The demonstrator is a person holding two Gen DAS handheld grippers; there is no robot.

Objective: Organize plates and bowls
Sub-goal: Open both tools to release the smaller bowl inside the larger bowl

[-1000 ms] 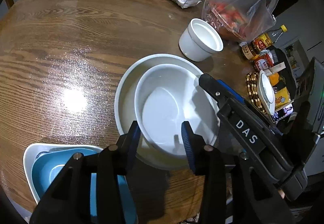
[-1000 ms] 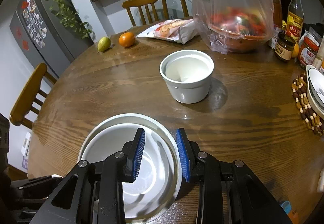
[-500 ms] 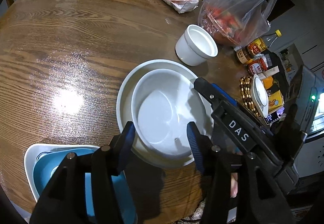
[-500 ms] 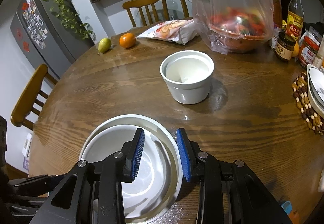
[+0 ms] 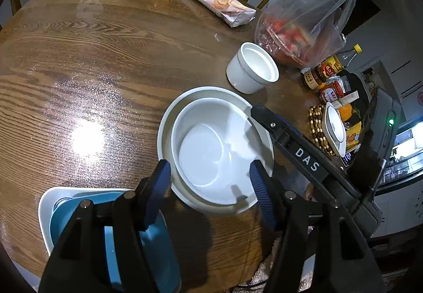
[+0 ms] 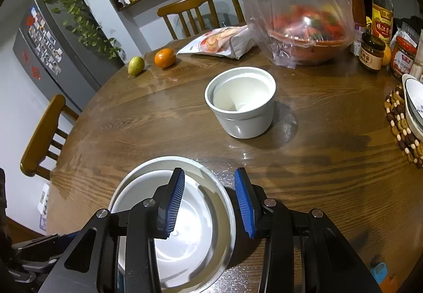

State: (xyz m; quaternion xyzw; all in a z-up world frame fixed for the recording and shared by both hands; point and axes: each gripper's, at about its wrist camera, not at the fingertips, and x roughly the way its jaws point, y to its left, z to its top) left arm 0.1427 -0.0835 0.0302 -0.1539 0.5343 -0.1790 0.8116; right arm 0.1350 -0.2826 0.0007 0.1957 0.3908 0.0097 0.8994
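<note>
A white bowl (image 5: 211, 152) sits nested inside a wider white bowl (image 5: 162, 131) on the round wooden table. My left gripper (image 5: 208, 176) is open and empty, its blue pads on either side of the inner bowl's near rim, above it. My right gripper (image 6: 208, 200) is open and empty over the stack's right rim (image 6: 227, 216); it also shows in the left wrist view (image 5: 290, 142). A small white ramekin (image 6: 242, 102) stands beyond the stack (image 5: 251, 70). A blue dish in a white tray (image 5: 45, 211) lies under my left gripper.
A plastic bag of red food (image 6: 301, 17), jars and bottles (image 6: 380, 17), a snack packet (image 6: 219, 41), an orange (image 6: 164, 58) and a pear (image 6: 136, 65) sit at the far side. A bowl on a beaded trivet (image 6: 396, 118) is at the right edge. Chairs surround the table.
My left gripper has opened wider and drawn back slightly from the stacked bowls. My right gripper has held nearly still, staying open over the stack's rim.
</note>
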